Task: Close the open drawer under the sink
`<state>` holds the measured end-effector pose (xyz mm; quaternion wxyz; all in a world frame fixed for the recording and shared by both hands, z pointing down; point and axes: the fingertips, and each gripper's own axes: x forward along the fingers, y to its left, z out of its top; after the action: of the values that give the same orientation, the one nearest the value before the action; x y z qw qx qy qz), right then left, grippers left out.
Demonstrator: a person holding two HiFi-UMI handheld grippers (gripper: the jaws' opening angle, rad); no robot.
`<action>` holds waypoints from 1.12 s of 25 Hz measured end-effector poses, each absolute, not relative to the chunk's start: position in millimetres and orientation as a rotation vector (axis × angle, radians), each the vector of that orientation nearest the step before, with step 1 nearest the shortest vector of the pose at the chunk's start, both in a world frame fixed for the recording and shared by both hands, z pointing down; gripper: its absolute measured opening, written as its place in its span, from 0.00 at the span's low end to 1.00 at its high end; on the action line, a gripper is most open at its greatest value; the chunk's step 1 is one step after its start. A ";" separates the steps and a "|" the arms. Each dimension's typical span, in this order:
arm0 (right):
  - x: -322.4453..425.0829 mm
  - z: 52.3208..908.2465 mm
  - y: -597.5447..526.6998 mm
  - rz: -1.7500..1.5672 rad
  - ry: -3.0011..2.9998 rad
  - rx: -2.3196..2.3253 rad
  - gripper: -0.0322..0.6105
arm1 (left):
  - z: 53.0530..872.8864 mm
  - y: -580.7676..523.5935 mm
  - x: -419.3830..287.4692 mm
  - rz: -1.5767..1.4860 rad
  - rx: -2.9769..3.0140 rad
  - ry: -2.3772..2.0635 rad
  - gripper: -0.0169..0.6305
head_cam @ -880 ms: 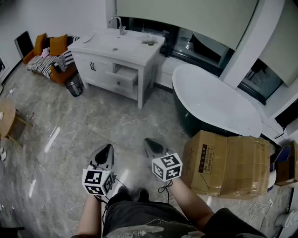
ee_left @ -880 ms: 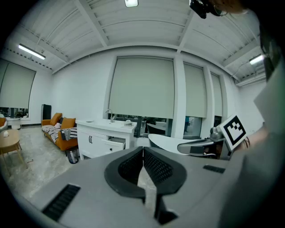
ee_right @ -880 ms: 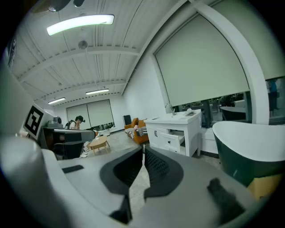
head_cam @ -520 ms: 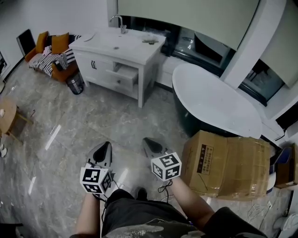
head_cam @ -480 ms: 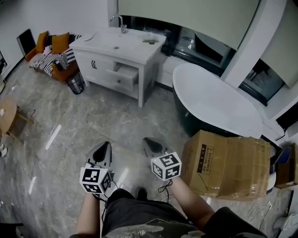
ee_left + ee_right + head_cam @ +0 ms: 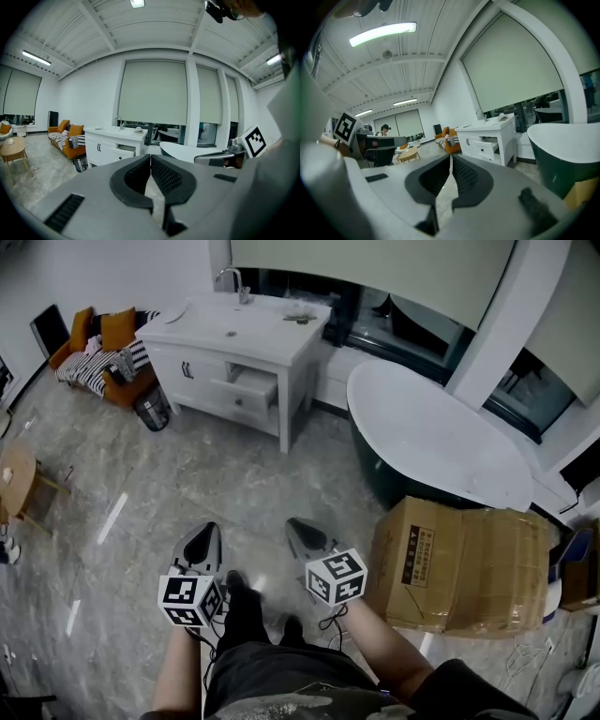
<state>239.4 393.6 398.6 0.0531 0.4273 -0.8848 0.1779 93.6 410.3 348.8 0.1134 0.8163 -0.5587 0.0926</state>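
Observation:
A white sink cabinet point(image 6: 234, 352) stands far across the grey floor, with a tap at its back. Its upper right drawer point(image 6: 246, 397) is pulled out; the same open drawer point(image 6: 124, 150) point(image 6: 490, 145) shows small in both gripper views. My left gripper point(image 6: 204, 538) and right gripper point(image 6: 302, 532) are held low in front of my body, well short of the cabinet. Both point toward it. Each gripper has its jaws pressed together with nothing between them.
A white and dark green bathtub point(image 6: 441, 442) lies right of the cabinet. A cardboard box point(image 6: 459, 563) sits close on my right. An orange sofa point(image 6: 103, 352), a dark bin point(image 6: 153, 409) and a round wooden table point(image 6: 14, 479) are at the left.
I have stepped slightly forward: one foot now shows ahead between the grippers. Both grippers keep their place and stay shut.

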 end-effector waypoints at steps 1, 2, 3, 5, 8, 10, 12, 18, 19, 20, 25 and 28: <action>238.8 400.1 390.9 0.551 -2.683 1.314 0.11 | 349.9 407.5 91.2 0.266 2.391 -1.635 0.05; 237.5 402.4 387.5 0.559 -2.671 1.327 0.11 | 350.9 404.3 87.6 0.259 2.387 -1.634 0.05; 235.3 404.9 383.6 0.560 -2.655 1.334 0.11 | 351.9 400.6 83.0 0.251 2.383 -1.634 0.05; 230.3 408.8 374.8 0.542 -2.628 1.336 0.11 | 355.6 391.4 73.2 0.232 2.374 -1.633 0.05; 222.1 412.7 356.8 0.530 -2.600 1.350 0.11 | 365.1 371.8 58.9 0.232 2.372 -1.620 0.05; 214.1 417.7 340.4 0.540 -2.575 1.373 0.11 | 371.4 355.0 46.2 0.231 2.367 -1.609 0.05; 202.9 425.5 320.7 0.559 -2.549 1.396 0.11 | 377.1 334.9 31.0 0.224 2.363 -1.596 0.05; 154.3 448.0 242.8 0.622 -2.461 1.497 0.11 | 389.2 251.4 -29.6 0.239 2.388 -1.539 0.05; 144.8 449.8 229.2 0.631 -2.448 1.514 0.11 | 388.8 236.0 -42.3 0.241 2.393 -1.539 0.05; 135.5 451.2 216.1 0.638 -2.435 1.528 0.11 | 388.1 221.0 -55.3 0.240 2.393 -1.544 0.05; 95.9 447.7 157.2 0.668 -2.385 1.611 0.11 | 384.6 156.2 -111.5 0.203 2.357 -1.546 0.05; 78.8 453.5 131.9 0.701 -2.343 1.649 0.11 | 389.5 131.3 -131.0 0.211 2.361 -1.507 0.05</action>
<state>78.8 131.9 453.5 0.0958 0.5564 -0.7908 0.2365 -131.0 131.3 389.5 0.1657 0.8289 -0.5292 0.0741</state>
